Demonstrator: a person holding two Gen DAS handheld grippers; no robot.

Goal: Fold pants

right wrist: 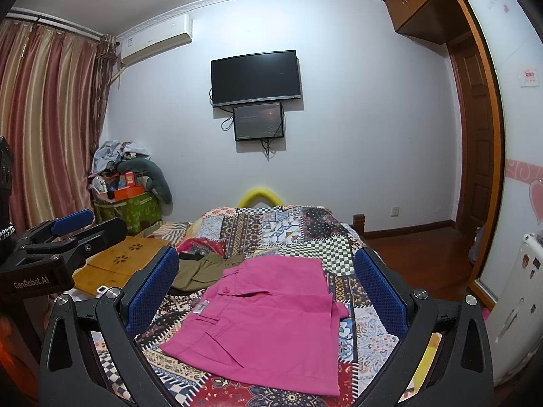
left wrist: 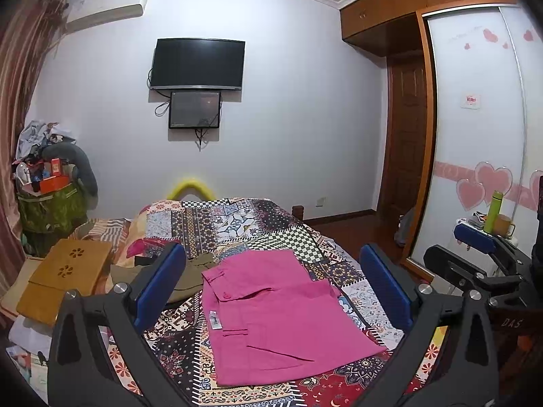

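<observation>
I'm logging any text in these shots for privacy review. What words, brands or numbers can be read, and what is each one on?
"GenRobot.AI": on the left gripper body, seen from the right wrist.
"DAS": on the dark body beside the right gripper, left wrist view.
Tag on the pink pants: too small to read.
Red sign on the wardrobe door: blurred.
Air conditioner label: unreadable.

Pants (left wrist: 271, 312) on bed (left wrist: 237, 224)

The pink pants (left wrist: 281, 312) (right wrist: 268, 325) lie folded into a flat, roughly square bundle on the patchwork bed (left wrist: 234, 224) (right wrist: 278, 227). The waistband faces left, with a button, a belt loop and a small white tag showing. Olive pants (left wrist: 183, 278) (right wrist: 200, 269) lie crumpled just beyond the far-left corner.
</observation>
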